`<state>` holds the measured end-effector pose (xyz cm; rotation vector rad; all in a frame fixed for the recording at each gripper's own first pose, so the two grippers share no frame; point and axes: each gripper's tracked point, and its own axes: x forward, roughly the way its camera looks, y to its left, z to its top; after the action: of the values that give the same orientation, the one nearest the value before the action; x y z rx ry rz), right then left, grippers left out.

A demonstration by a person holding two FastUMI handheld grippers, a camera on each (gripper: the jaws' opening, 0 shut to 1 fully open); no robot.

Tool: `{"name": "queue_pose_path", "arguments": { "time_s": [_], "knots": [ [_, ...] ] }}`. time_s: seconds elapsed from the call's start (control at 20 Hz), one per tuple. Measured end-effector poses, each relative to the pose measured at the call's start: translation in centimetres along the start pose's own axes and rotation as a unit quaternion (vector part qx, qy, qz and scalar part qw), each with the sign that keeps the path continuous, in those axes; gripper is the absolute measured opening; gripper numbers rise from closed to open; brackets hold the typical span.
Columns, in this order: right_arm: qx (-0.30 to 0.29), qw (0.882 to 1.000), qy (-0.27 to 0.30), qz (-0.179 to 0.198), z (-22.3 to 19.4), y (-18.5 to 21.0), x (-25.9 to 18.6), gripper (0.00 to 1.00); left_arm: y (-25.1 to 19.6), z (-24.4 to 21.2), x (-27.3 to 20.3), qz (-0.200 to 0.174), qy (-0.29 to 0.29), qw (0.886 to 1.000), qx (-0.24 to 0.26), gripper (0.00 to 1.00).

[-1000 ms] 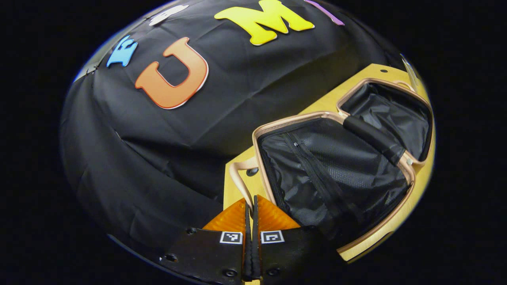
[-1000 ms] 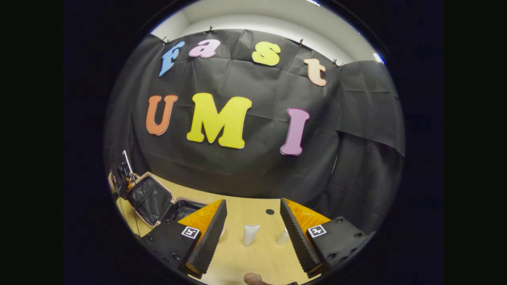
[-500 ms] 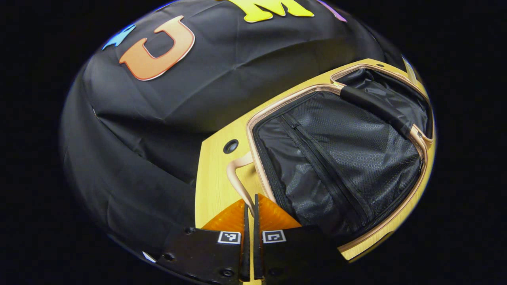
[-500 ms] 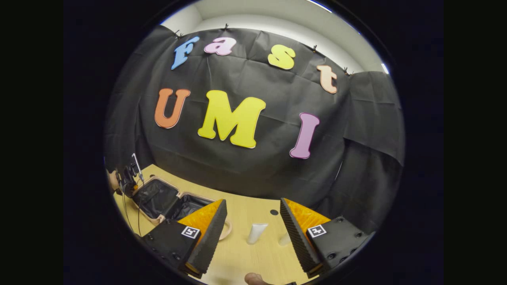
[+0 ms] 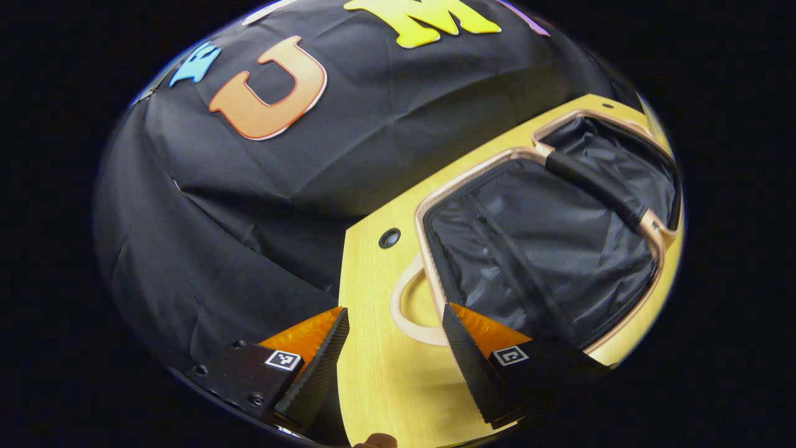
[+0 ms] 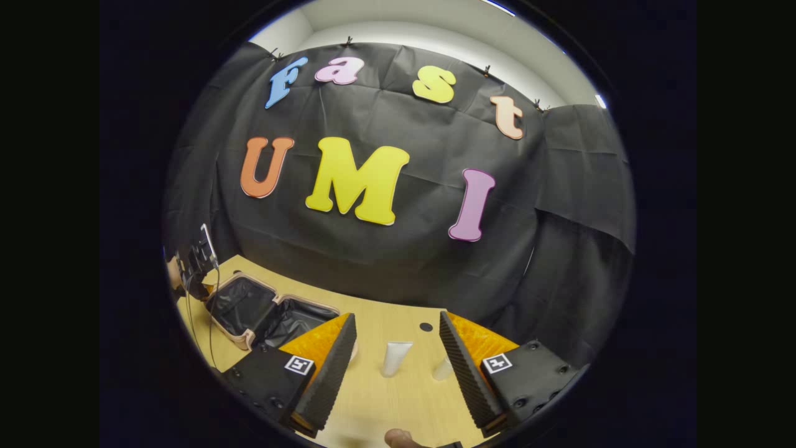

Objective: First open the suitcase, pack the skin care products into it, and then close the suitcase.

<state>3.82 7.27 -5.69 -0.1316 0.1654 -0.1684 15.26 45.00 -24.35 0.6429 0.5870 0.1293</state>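
Note:
The suitcase [image 5: 535, 249] lies wide open on the wooden table [image 5: 373, 373], both halves lined in black with a rose-gold rim. Its curved handle [image 5: 404, 311] rests flat on the table just beyond my left gripper [image 5: 395, 317], which is open with nothing between its fingers. In the right gripper view the suitcase [image 6: 242, 305] is at the far left. My right gripper [image 6: 395, 323] is open above the table. Beyond it, between its fingers, stands a white tube [image 6: 395, 358]. A second small pale bottle [image 6: 443, 368] is partly hidden by one finger.
A round cable hole [image 5: 390, 238] sits in the table near the suitcase's corner and another cable hole [image 6: 425, 326] behind the tube. The left gripper and the hand holding it [image 6: 193, 261] are at the suitcase's far side. Black cloth walls close in the table's back and side.
My left gripper has gone from shut on the suitcase handle to open, and the handle now lies flat on the table. The right gripper has hardly moved.

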Motion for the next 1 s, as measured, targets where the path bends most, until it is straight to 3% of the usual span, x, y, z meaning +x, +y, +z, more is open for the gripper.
{"name": "queue_pose_path", "arguments": {
  "time_s": [0.2,0.45,0.65,0.75,1.0],
  "knots": [
    [0.002,1.000,0.001,0.008,-1.2,-1.8,0.3,0.80,-3.7,3.4,-3.7,-0.008,-0.020,1.000,-0.021,0.98],
    [-0.024,0.999,-0.015,0.034,-2.2,-4.2,1.1,0.80,-12.9,8.7,-9.2,-0.064,-0.049,0.995,-0.067,0.97],
    [-0.026,0.998,-0.007,0.050,-3.9,-6.9,2.1,0.80,-22.1,12.7,-12.4,-0.127,-0.057,0.985,-0.100,0.98],
    [-0.026,0.998,-0.004,0.051,-4.6,-8.6,2.7,0.80,-25.6,14.5,-13.4,-0.142,-0.055,0.982,-0.113,0.97],
    [-0.015,0.999,0.010,0.048,-6.6,-12.9,4.4,0.80,-33.6,18.9,-16.1,-0.200,-0.059,0.963,-0.169,0.97]
  ]
}}
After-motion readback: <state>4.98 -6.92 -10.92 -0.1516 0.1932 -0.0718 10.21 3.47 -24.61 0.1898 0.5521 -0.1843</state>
